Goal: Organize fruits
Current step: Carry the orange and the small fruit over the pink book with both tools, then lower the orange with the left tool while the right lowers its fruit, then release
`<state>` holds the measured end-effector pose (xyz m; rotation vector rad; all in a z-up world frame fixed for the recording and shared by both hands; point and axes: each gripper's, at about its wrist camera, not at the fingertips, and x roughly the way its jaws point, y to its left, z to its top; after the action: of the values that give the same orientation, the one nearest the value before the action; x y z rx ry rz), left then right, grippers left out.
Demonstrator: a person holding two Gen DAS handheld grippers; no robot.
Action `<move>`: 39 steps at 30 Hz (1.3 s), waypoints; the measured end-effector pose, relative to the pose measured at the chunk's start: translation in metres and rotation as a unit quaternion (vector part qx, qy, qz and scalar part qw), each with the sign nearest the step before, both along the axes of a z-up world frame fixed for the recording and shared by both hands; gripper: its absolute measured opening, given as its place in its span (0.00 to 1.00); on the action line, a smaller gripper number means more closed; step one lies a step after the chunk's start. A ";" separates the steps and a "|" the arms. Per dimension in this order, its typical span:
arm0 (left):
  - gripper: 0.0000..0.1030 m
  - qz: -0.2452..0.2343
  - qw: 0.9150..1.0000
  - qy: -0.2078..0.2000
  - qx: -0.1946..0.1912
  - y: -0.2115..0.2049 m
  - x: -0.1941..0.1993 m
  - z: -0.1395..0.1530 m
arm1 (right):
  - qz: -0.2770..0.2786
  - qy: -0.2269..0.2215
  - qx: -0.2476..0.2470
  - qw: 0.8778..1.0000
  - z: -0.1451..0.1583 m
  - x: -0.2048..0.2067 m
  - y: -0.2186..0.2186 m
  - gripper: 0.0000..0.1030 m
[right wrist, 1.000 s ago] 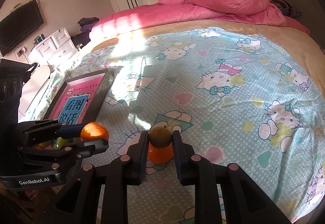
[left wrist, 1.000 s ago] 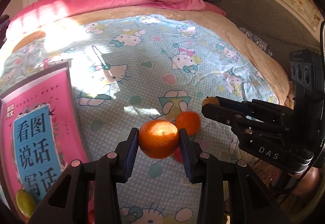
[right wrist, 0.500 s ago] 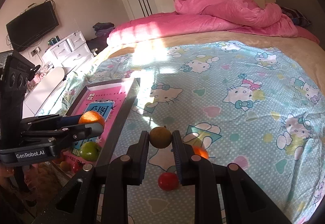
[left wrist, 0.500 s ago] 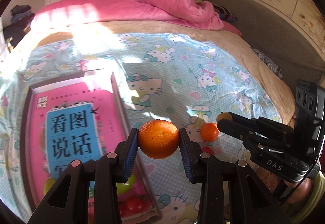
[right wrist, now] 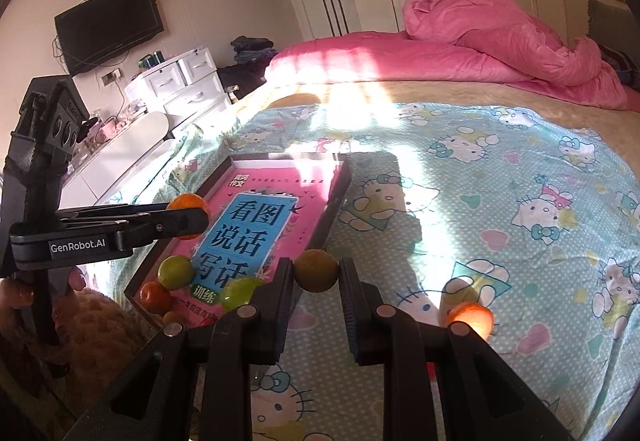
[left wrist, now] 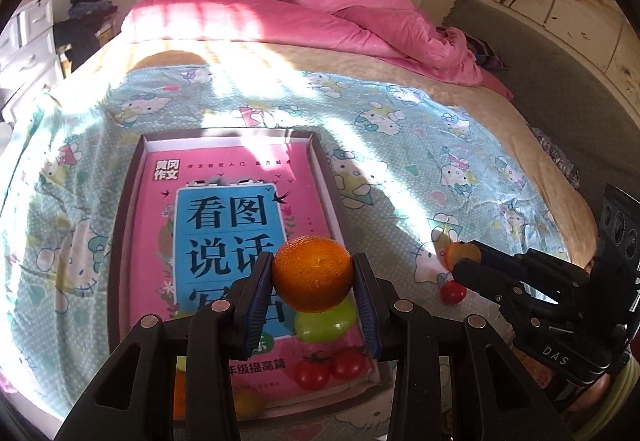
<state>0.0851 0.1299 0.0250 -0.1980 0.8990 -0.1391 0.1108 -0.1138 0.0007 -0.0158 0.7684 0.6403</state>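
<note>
Tray [left wrist: 120, 241] on the bed holds a pink book [left wrist: 224, 225], green fruit [left wrist: 326, 323] and 2 tomatoes [left wrist: 332, 367]; left gripper [left wrist: 313, 279] clamps an orange [left wrist: 312, 273], right gripper [right wrist: 316, 273] pinches a small brownish fruit [right wrist: 316, 270].

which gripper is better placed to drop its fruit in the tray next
Left. The left hand-held gripper holds its orange over the tray. The right hand-held gripper holds a brownish fruit over the bedsheet, beside the tray.
</note>
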 end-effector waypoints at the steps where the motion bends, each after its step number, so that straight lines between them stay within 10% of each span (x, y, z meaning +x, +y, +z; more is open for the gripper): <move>1: 0.40 0.002 1.000 0.001 0.000 0.003 -0.002 -0.001 | 0.006 -0.002 -0.002 1.000 0.000 -0.002 0.005 0.23; 39: 0.40 0.004 0.996 0.087 0.035 0.016 -0.010 -0.063 | 0.142 0.033 -0.094 0.985 -0.050 -0.057 0.088 0.23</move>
<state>0.0749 0.1461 -0.0378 -0.1494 1.0754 -0.0828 0.0534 -0.0253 -0.0489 -0.2822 0.8970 0.8402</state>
